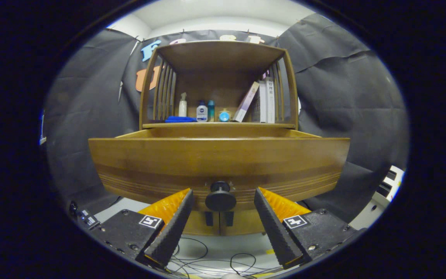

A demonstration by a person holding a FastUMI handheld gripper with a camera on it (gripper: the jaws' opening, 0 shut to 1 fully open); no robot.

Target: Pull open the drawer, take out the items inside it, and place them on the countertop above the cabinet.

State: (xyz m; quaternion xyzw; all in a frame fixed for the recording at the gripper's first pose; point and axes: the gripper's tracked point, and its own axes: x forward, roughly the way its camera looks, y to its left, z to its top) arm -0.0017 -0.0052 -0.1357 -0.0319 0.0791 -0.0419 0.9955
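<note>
I judge step 1, the pull, is about done: the drawer (219,162) stands out from the cabinet (219,77) at frame centre, its front wide toward me. Its inside is hidden behind the front, so I cannot tell which items lie there. The tool (221,203) is released, fingers spread approx. wide, touching nothing; the knob (220,197) sits between the tips, at bottom centre. Next I must rise over the front, look in, then bring items up to the table (219,125), above the drawer.

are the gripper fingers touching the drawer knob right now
Apart. In the gripper view the gripper stands open, with the dark knob of the pulled-out drawer between its fingers, and a clear gap shows on each side of the knob.
</note>
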